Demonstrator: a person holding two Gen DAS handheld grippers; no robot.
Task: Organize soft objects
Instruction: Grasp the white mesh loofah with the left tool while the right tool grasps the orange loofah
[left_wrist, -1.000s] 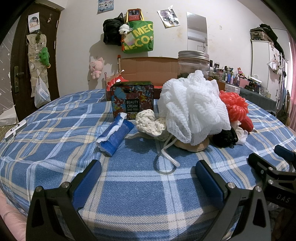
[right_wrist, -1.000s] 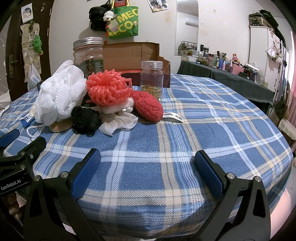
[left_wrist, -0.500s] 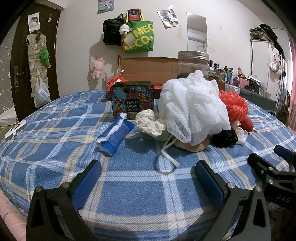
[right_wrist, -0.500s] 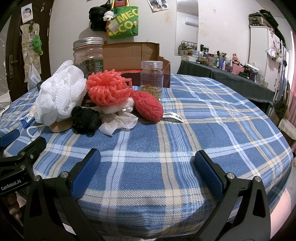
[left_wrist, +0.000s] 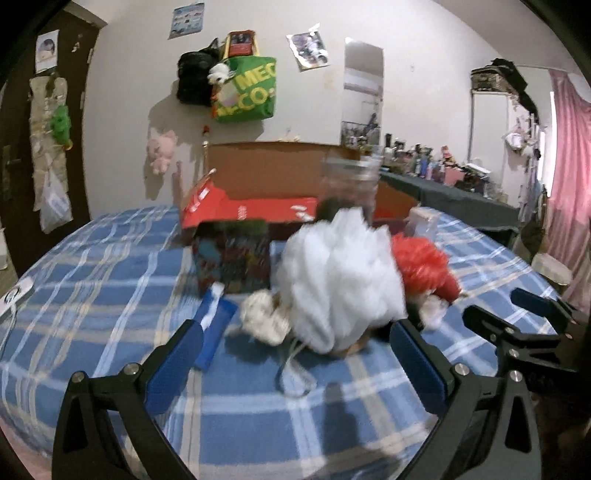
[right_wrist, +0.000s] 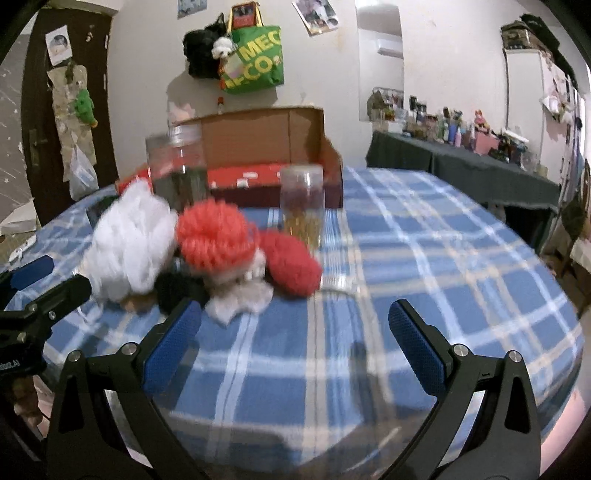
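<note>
A bench (left_wrist: 110, 266) under blue plaid cloth fills the left wrist view, blurred. My left claw (left_wrist: 295, 350) sits low in the frame, spread wide and empty. Just above it at centre lies the white mesh pouf (left_wrist: 340, 280), with a cream knit piece (left_wrist: 262, 317) touching its left side and a red pouf (left_wrist: 424, 266) at its right. A patterned tin (left_wrist: 232, 254) stands behind, centre left.

In the right wrist view my right claw (right_wrist: 295, 328) is released too, holding nothing. The pile sits left of centre: white mesh pouf (right_wrist: 129, 243), red pouf (right_wrist: 212, 236), red knit pad (right_wrist: 293, 267), black scrubber (right_wrist: 177, 288). A small jar (right_wrist: 303, 206) stands behind them.
</note>
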